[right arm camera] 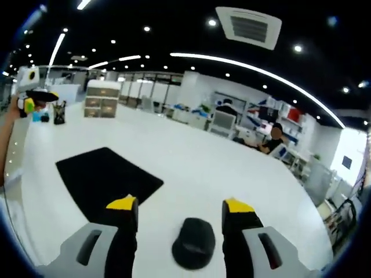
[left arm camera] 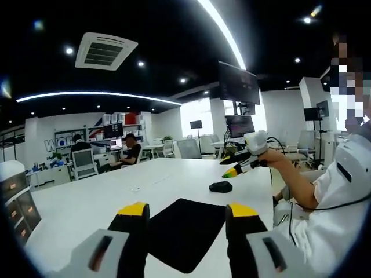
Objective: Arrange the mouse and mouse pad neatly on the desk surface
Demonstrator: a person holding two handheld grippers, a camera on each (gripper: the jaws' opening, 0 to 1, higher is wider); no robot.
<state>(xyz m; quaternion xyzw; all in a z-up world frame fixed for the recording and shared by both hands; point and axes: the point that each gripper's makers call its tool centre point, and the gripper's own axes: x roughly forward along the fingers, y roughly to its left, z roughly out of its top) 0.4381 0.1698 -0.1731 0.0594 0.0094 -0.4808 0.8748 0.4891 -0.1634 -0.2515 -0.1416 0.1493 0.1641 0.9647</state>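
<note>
While both claws hang wide and empty, white worktop (left arm camera: 87, 200) carries black mouse pad (left arm camera: 184, 231), flat, between left claw (left arm camera: 188, 209) tips. Black mouse (right arm camera: 193, 243) sits just beside pad's corner, between right claw (right arm camera: 180, 202) tips, not gripped.

Matt black mouse pad (left arm camera: 184, 231), glossy white desk (left arm camera: 87, 202)

Black mouse pad (left arm camera: 184, 233), thin, rectangular, lying flat on white desk (left arm camera: 87, 200), turned at an angle to the desk edge. Black mouse (left arm camera: 220, 186), small and rounded, resting upright on bare desk just beyond the pad, apart from it.
</note>
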